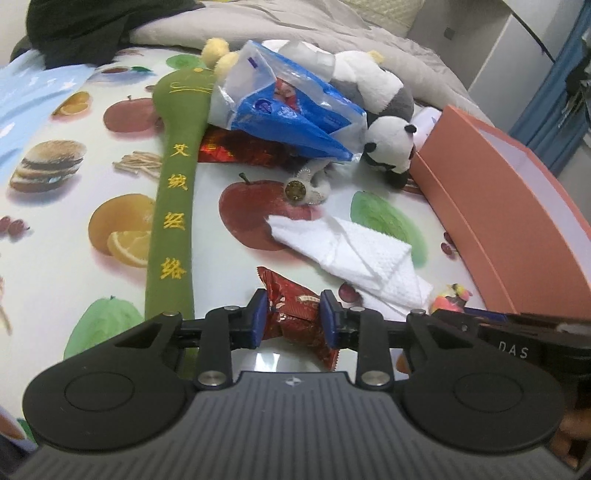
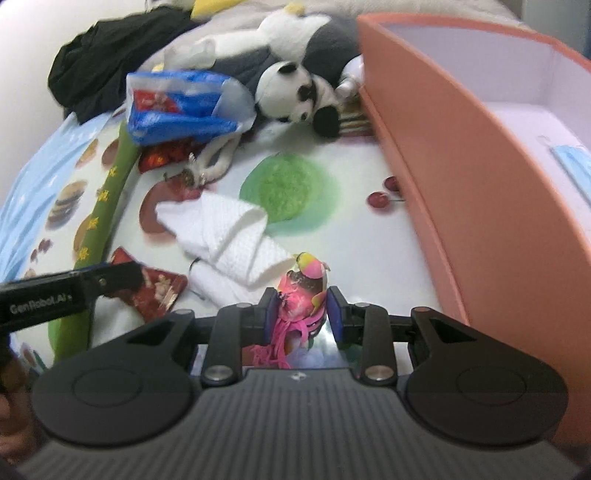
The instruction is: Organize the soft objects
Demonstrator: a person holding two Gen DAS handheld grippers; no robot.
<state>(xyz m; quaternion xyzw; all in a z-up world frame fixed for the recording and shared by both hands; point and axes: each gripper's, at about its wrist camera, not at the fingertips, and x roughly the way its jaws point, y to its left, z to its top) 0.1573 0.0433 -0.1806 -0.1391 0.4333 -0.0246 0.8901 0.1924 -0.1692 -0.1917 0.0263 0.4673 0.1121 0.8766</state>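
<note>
Nearest, the left gripper (image 1: pixel 291 319) pinches a red wrapper (image 1: pixel 295 314) and the right gripper (image 2: pixel 301 310) pinches a pink toy (image 2: pixel 301 291), both just above the fruit-print cloth (image 1: pixel 55 240). Beyond lie a white towel (image 1: pixel 354 251) and a panda (image 1: pixel 391 147); the next move, judged, is carrying both into the orange box (image 2: pixel 461 155) at right

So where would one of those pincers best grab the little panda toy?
Probably at the panda's round head, coming down from above. It lies on its side against the orange box, with a bigger plush crowding behind it, so the sides are blocked. The head is the roundest free part, and being soft it should squash between the pads. That is a judgement from its pose only.
</note>
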